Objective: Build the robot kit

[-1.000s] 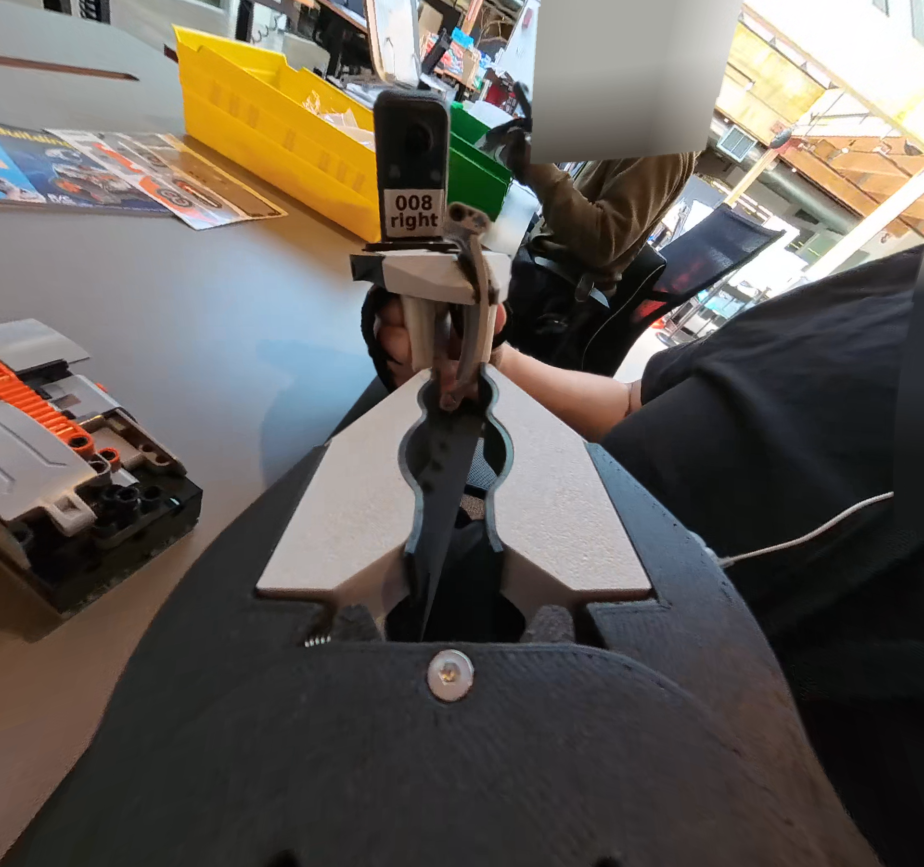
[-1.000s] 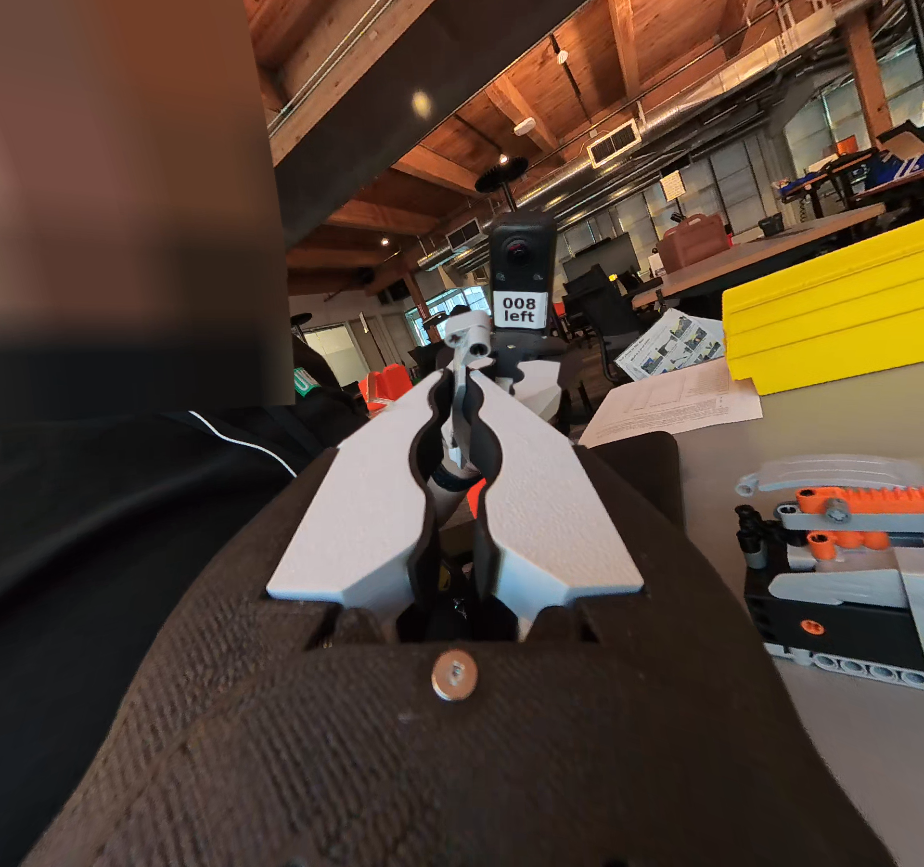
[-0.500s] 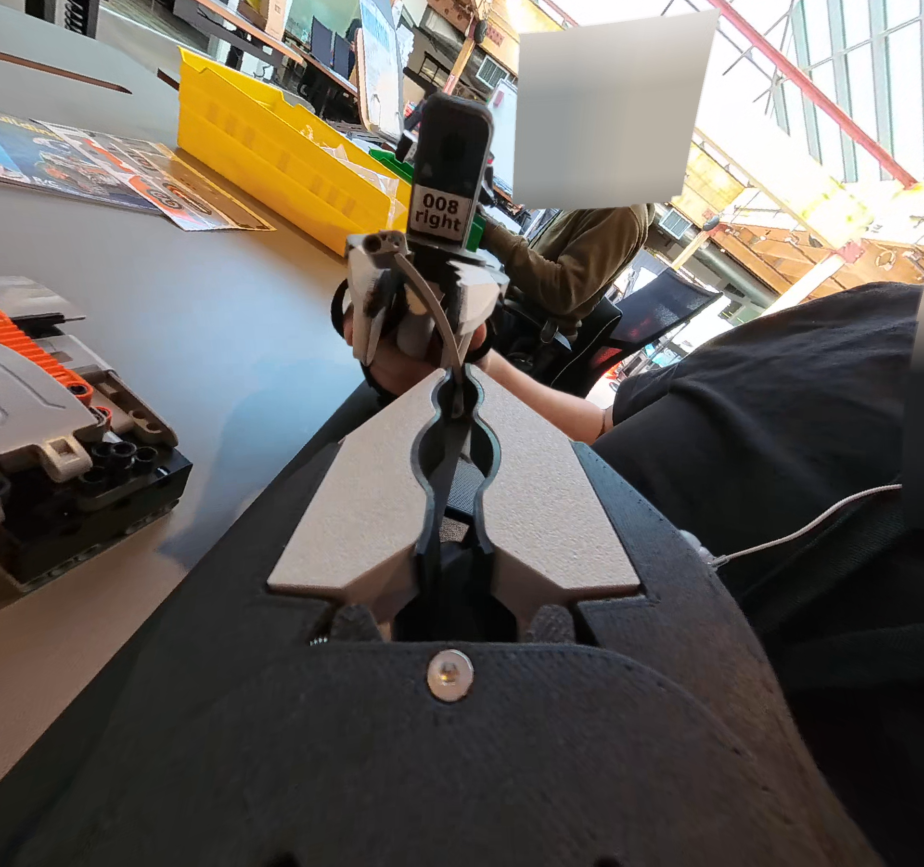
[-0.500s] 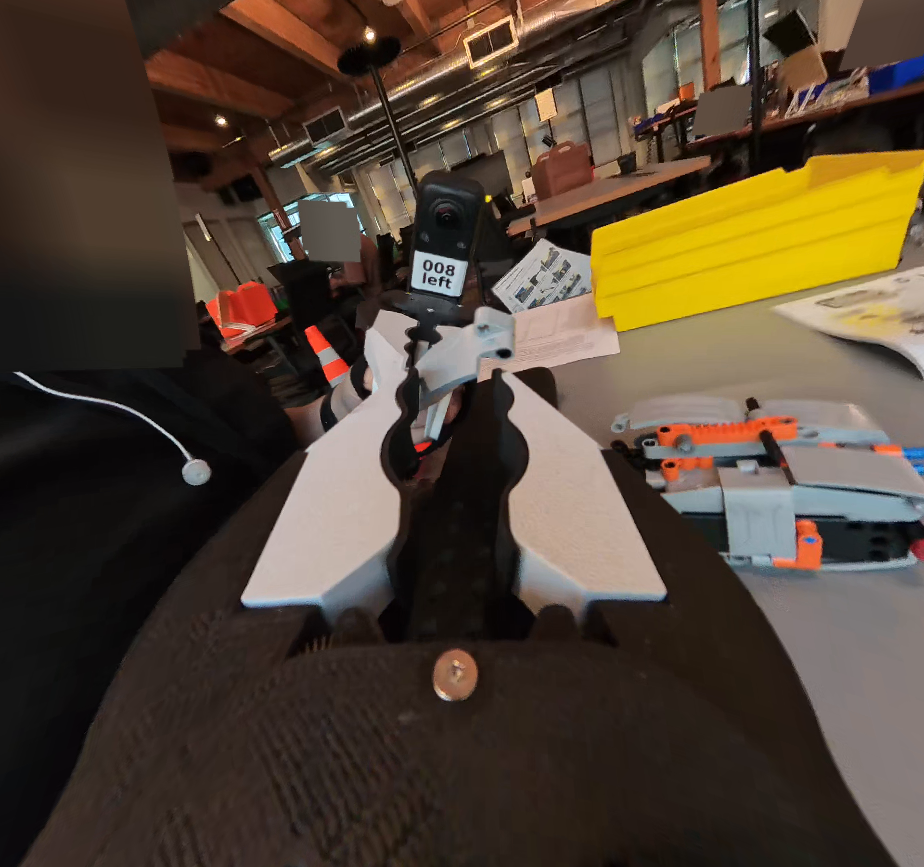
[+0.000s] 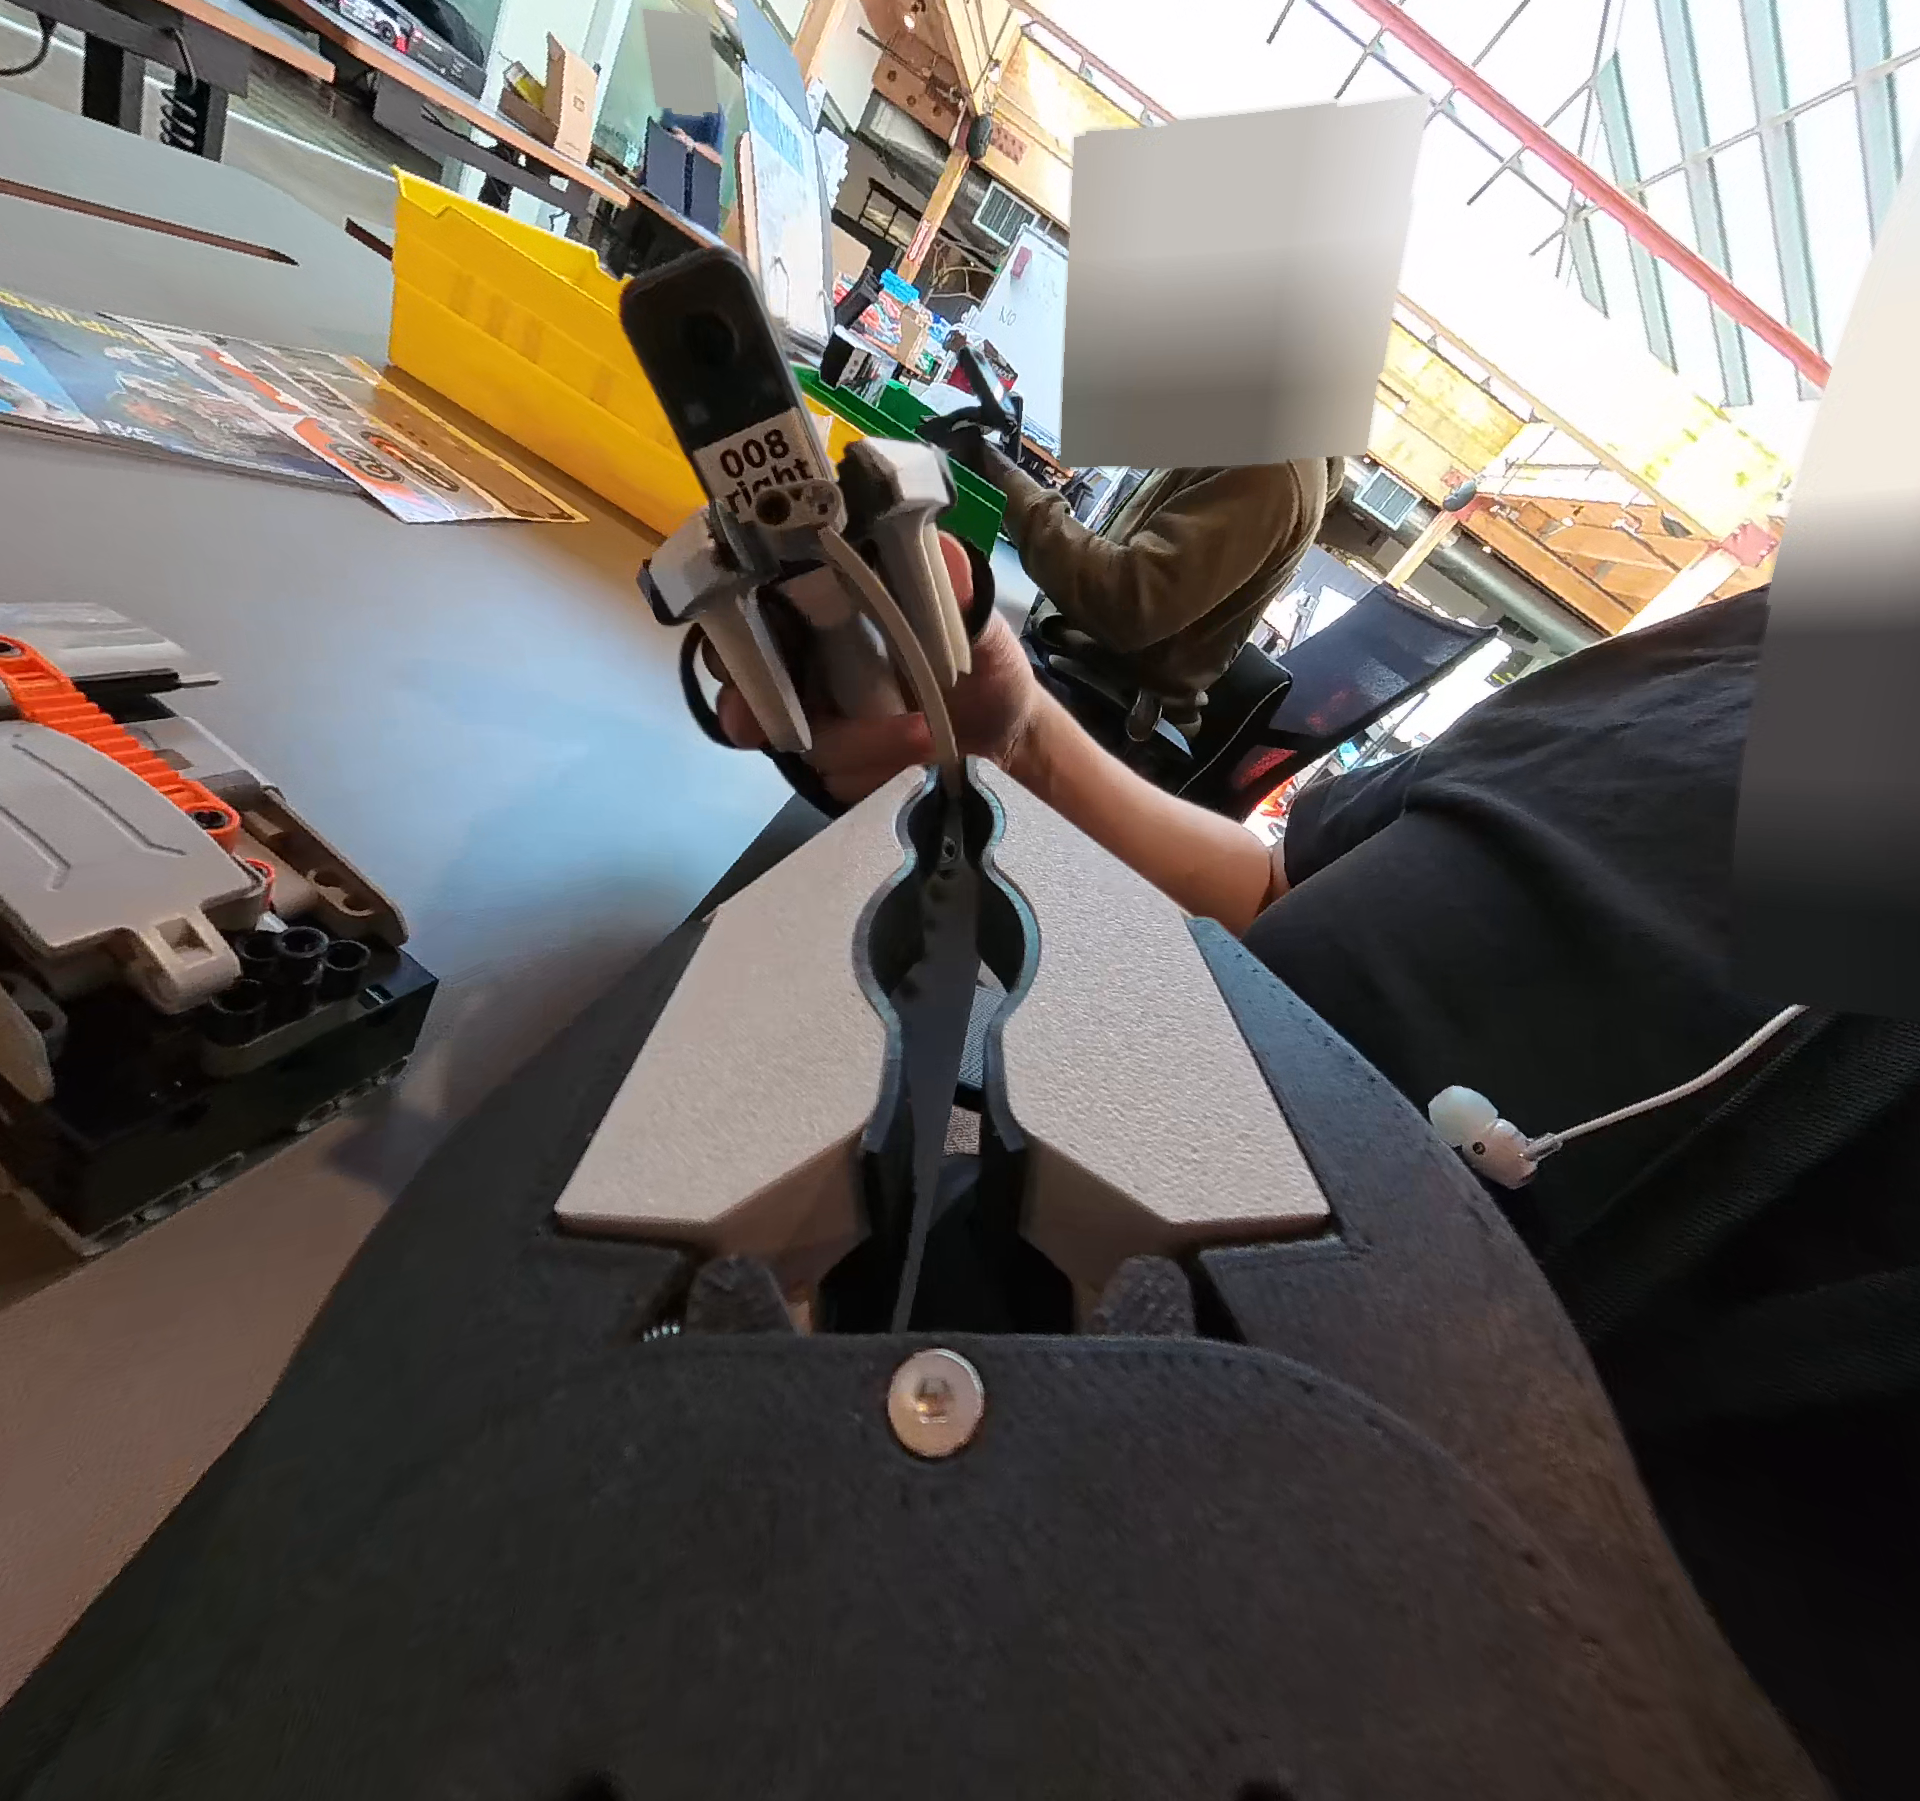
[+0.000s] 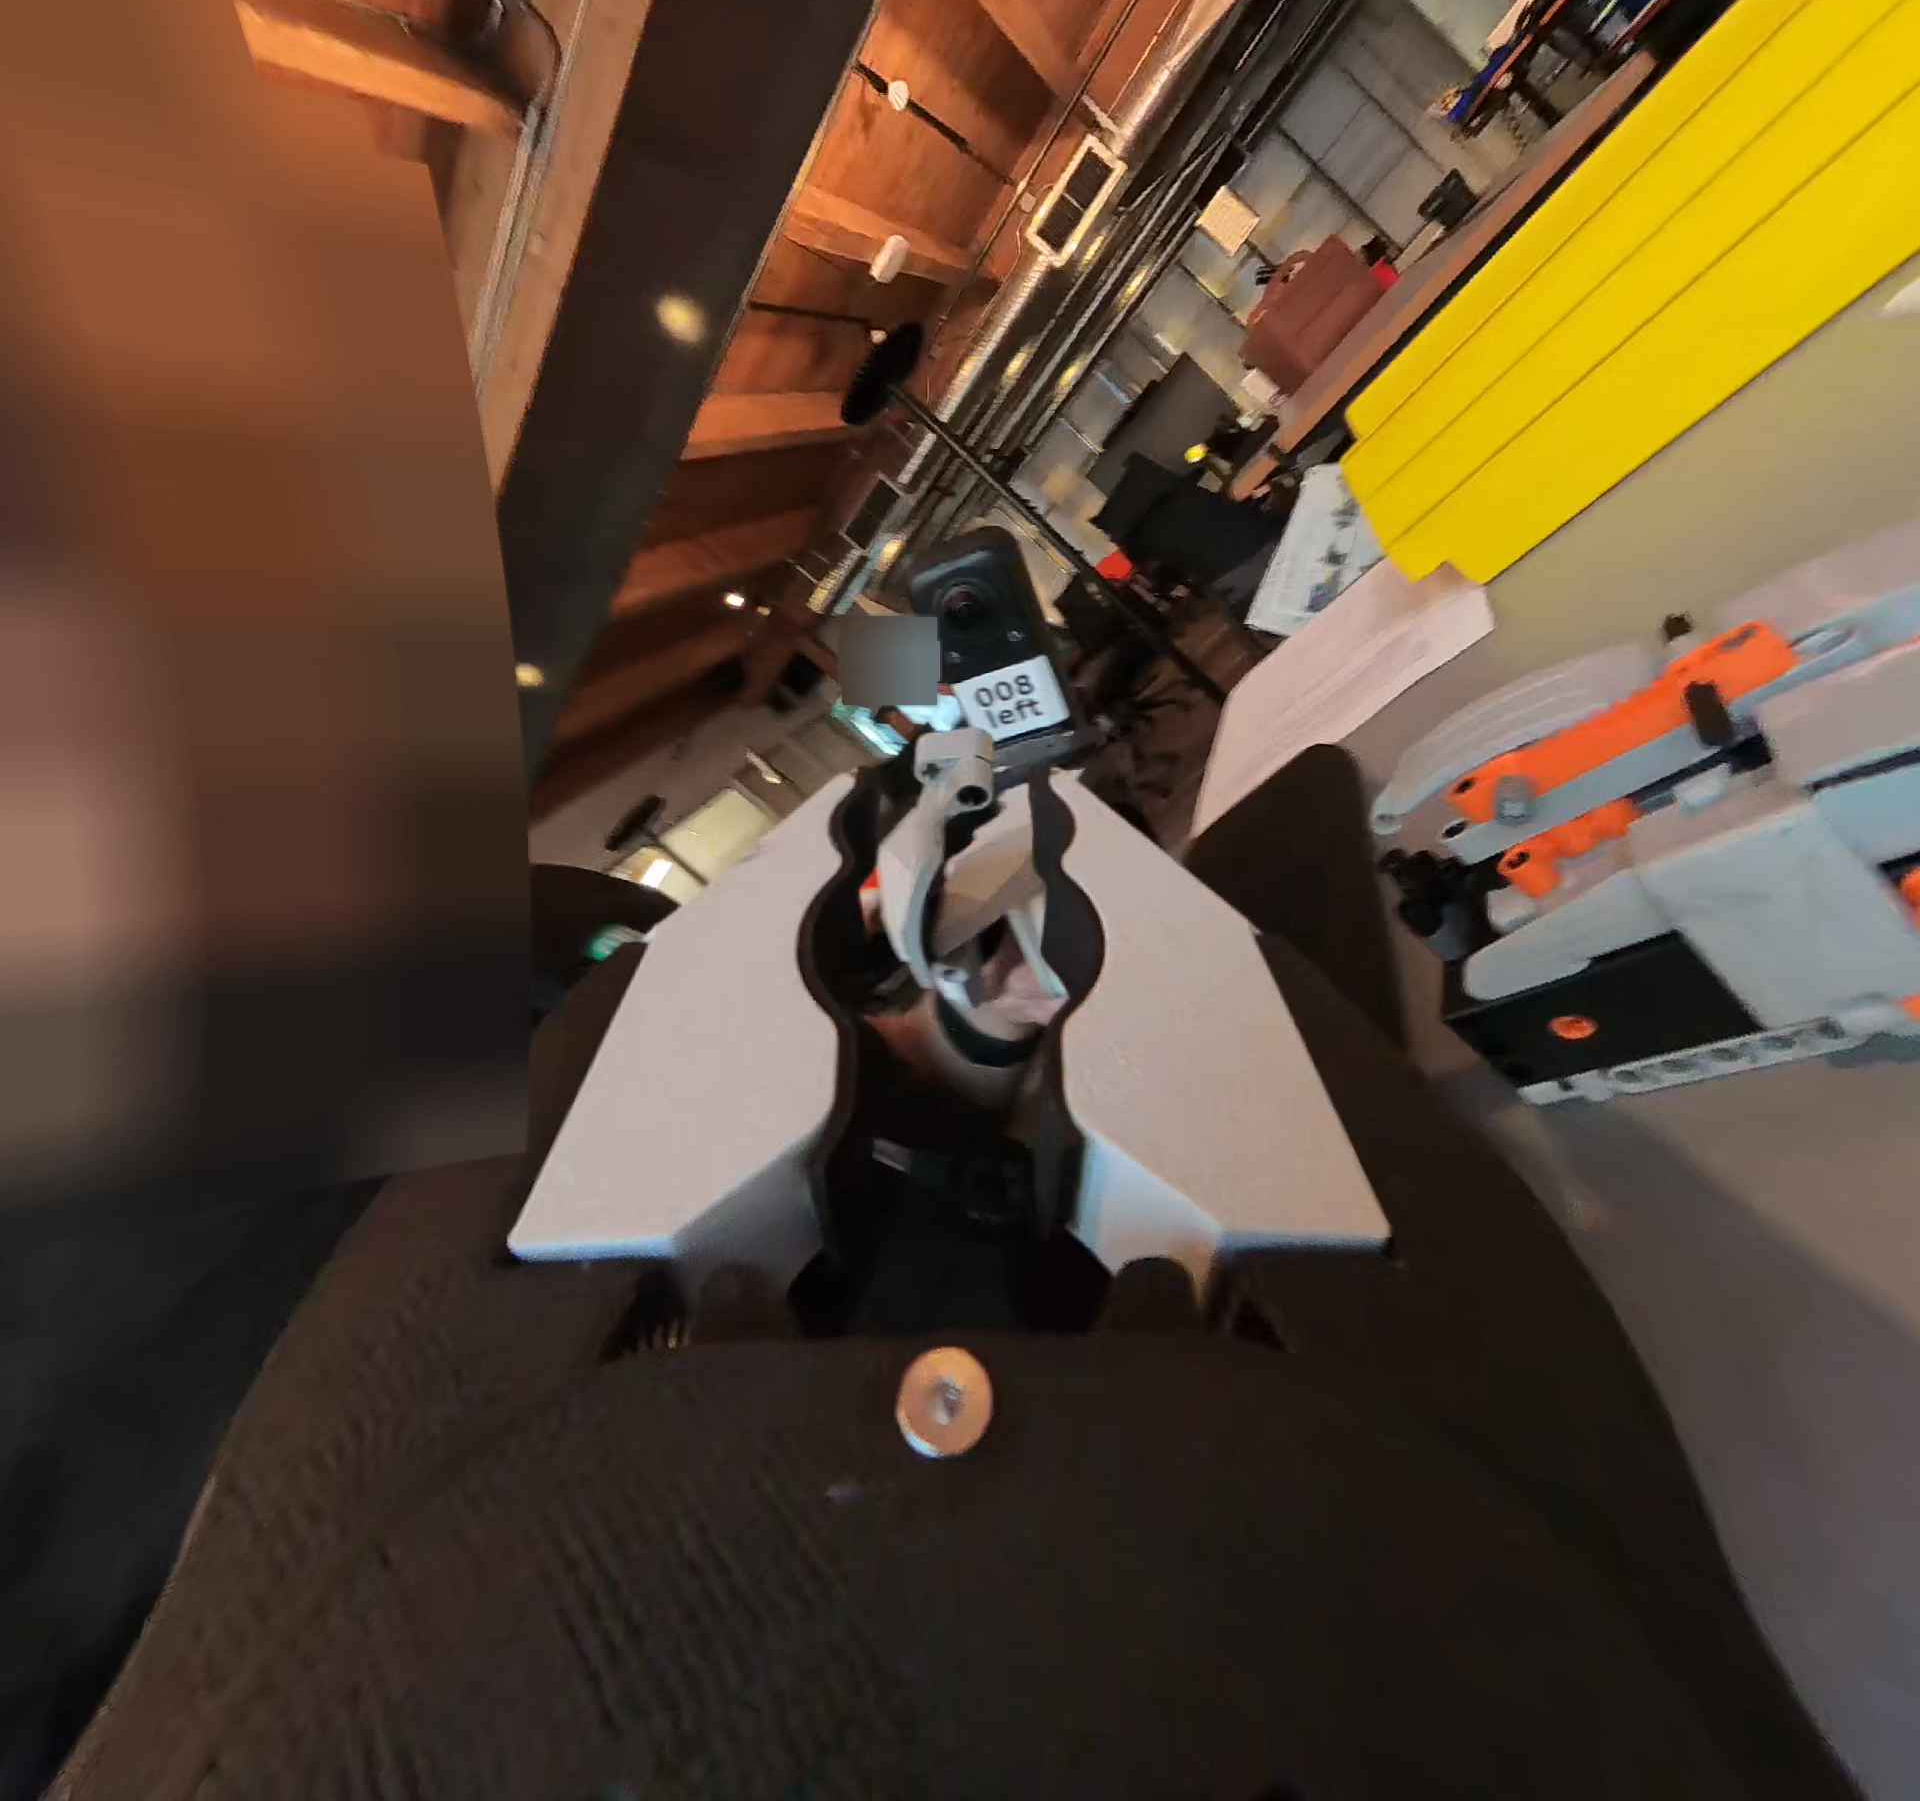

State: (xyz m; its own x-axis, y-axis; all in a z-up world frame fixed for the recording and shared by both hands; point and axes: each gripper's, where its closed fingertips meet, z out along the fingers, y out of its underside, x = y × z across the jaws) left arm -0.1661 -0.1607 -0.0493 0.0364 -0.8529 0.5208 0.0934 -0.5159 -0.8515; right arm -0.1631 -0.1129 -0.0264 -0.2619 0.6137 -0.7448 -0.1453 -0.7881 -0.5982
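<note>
Pinching: left gripper (image 5: 956, 795) clamps tail of curved grey plastic part (image 5: 914, 650); right gripper (image 6: 951, 795) gapes round its head. Looks light, stiff, thin; best gripped at ends.

Black textured gripper bodies w/ pale grey fingers (image 5: 769, 1024), silver screw (image 5: 935, 1405).

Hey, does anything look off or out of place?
Nothing spilled or broken. One oddity: the curved grey piece is pinched only at its thin tip by the left hand-held gripper; the right hand-held gripper stands open around its other end.
</note>
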